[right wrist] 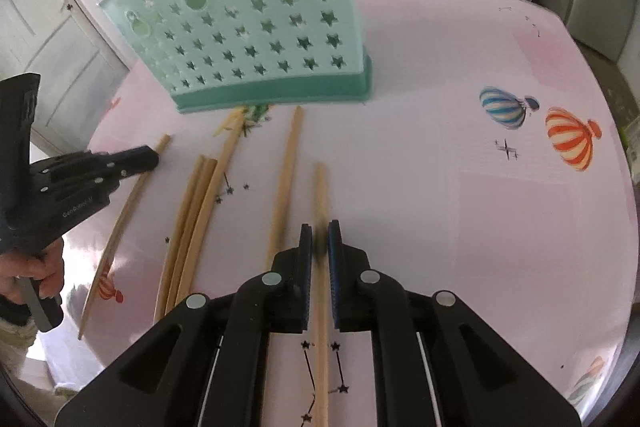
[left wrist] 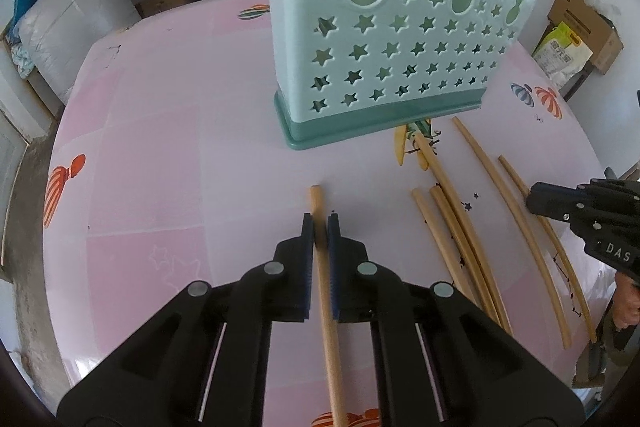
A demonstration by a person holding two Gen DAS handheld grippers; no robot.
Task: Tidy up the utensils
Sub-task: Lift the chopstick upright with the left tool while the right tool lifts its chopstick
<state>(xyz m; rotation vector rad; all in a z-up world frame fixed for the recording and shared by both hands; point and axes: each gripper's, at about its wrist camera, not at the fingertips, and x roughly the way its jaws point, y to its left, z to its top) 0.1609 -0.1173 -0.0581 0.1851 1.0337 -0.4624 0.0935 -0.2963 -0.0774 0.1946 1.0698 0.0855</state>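
Left gripper [left wrist: 320, 227] clamped on a chopstick [left wrist: 329, 327] — right gripper [right wrist: 320, 235] likewise, its chopstick [right wrist: 320, 367] motion-blurred — lower ends out of frame.

**Plastic, wood and a glossy cloth**

The mint-green perforated plastic utensil holder [left wrist: 384, 39] looks smooth and satiny, its darker base alike. The pale round wooden chopsticks [left wrist: 476, 251], at four o'clock from it, are matt and unvarnished. The pink balloon-printed table cover [right wrist: 460, 207] is slick, with soft glare. The black gripper fingers [left wrist: 296, 267] look matt plastic with ribbed blue pads.
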